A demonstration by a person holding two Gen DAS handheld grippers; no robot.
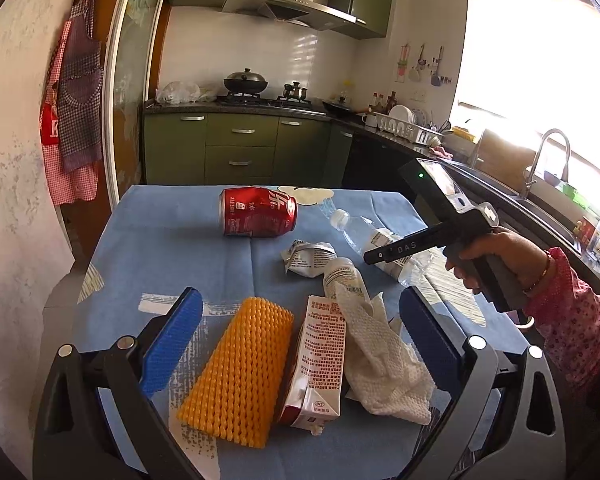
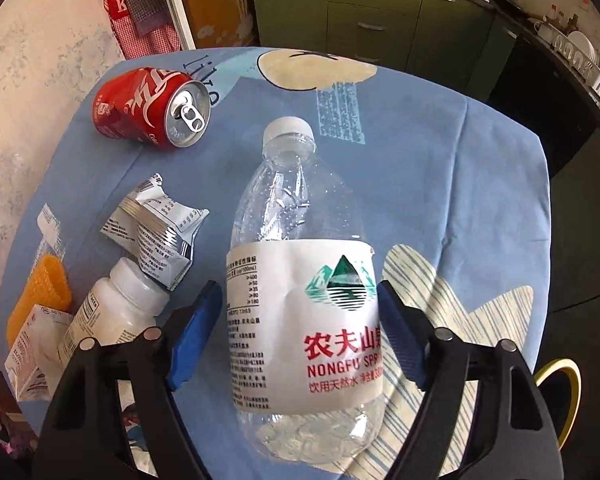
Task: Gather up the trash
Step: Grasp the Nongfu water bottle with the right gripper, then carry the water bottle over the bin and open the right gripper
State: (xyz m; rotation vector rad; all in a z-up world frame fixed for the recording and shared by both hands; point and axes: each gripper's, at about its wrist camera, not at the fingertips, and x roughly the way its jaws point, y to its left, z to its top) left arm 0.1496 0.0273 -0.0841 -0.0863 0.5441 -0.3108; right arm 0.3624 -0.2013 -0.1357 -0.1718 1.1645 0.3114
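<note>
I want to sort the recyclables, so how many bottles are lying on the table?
2. The clear plastic water bottle lies between the right claw's open fingers; the small white plastic bottle lies beside it, near the crumpled foil wrapper. None seems hidden.

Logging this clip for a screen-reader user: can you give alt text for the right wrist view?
The right gripper straddles a clear plastic water bottle lying on a blue tablecloth, its jaws open on either side of the label. To the left lie a dented red can, a crumpled foil wrapper and a white bottle.
</note>
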